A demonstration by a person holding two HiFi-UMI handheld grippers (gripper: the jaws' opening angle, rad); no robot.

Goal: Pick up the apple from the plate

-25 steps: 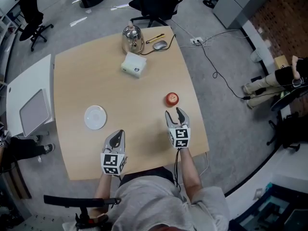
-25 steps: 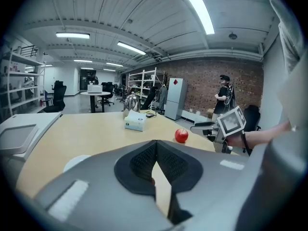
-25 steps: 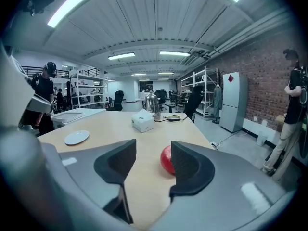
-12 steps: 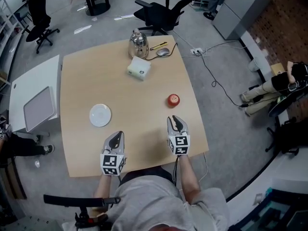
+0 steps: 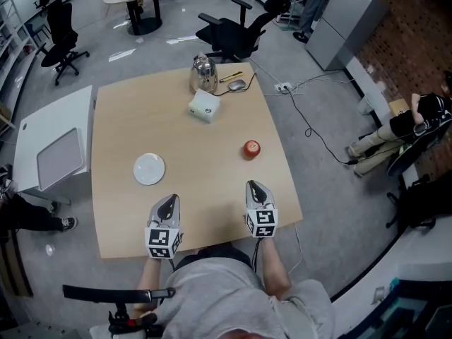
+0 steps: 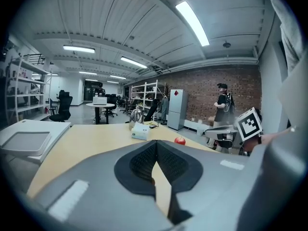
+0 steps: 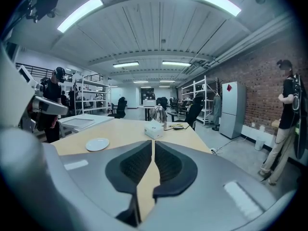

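Observation:
The red apple (image 5: 251,148) sits on the bare wooden table (image 5: 120,119), right of centre, well apart from the white plate (image 5: 149,169), which holds nothing. My right gripper (image 5: 258,188) hangs near the front edge, short of the apple. Its jaws are closing and their tips meet with nothing between them. My left gripper (image 5: 168,202) is shut and empty, just in front of the plate. From the left gripper (image 6: 156,142) the apple (image 6: 180,140) shows far ahead to the right. Past the right gripper (image 7: 153,142) the plate (image 7: 97,144) lies to the left; the apple is out of that view.
A white box (image 5: 204,106), a metal kettle (image 5: 203,69) and a mouse (image 5: 237,85) stand at the table's far end. A white side table (image 5: 53,147) stands at the left, an office chair (image 5: 233,27) behind. A cable (image 5: 311,129) trails on the floor at the right.
The right gripper's jaws have gone from open to shut, empty. Both grippers have drawn back toward the table's front edge, away from the apple, which has stayed where it lay.

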